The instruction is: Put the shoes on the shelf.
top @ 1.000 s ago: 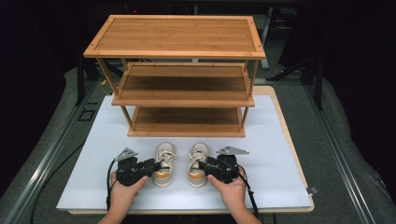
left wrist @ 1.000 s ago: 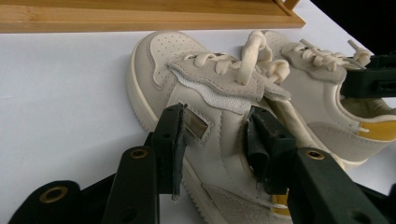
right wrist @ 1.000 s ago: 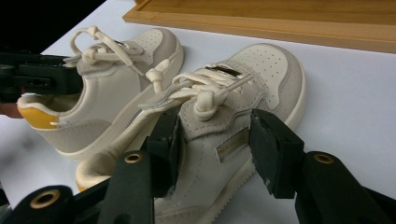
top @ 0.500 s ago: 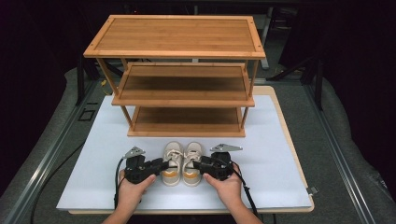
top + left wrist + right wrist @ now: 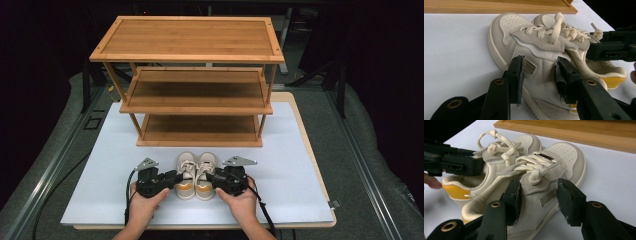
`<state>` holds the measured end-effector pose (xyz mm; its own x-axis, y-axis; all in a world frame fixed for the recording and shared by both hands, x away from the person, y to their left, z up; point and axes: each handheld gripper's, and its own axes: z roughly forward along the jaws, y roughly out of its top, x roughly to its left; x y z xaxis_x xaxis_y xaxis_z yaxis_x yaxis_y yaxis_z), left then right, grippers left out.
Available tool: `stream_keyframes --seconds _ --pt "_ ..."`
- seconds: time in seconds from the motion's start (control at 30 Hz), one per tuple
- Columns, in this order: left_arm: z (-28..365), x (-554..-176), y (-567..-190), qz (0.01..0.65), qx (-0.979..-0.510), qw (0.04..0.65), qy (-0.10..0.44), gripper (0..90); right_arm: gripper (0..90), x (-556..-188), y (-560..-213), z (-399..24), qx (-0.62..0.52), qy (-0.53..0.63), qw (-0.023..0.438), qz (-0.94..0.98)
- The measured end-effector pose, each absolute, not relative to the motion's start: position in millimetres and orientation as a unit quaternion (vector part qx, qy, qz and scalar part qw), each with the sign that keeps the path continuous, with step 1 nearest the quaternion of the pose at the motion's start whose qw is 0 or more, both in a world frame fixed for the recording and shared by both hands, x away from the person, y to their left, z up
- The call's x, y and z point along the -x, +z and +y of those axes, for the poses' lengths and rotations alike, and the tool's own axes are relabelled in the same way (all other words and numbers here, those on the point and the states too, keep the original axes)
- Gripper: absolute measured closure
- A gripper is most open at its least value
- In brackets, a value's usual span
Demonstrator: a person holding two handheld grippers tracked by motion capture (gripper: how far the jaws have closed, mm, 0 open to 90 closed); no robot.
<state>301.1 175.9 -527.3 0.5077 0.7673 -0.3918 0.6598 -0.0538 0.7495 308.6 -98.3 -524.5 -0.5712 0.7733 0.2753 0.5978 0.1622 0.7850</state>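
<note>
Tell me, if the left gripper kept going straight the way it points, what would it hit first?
Probably the left shoe: the left gripper already has its fingers on either side of that shoe's side wall, and the right shoe lies just behind it.

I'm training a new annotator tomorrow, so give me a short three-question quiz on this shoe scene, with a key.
1. True or false: the two shoes lie side by side on the white mat, toes toward the wooden rack.
2. Multiple choice: how many shelves does the rack have? A) two B) three C) four
3. Short answer: which shoe does each hand-held gripper straddle, and from which side?

Key
1. True.
2. B.
3. The left hand-held gripper comes in from the left, its jaws either side of the left shoe; the right hand-held gripper comes in from the right, around the right shoe.
</note>
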Motion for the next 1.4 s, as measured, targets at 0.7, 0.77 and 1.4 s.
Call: stream_keyframes --seconds 0.7,0.77,1.4 --pt "165 -296 -527 0.491 -0.727 0.475 0.072 50.3 50.3 -288 -524 -102 -0.513 0.451 0.128 0.719" --pt "164 -295 -527 0.491 -0.725 0.476 0.074 52.5 51.5 -284 -526 -99 -0.516 0.451 0.142 0.715" --pt "154 -286 -544 0.554 -0.645 0.519 0.083 48.5 53.7 -279 -540 -90 -0.566 0.488 0.147 0.648"
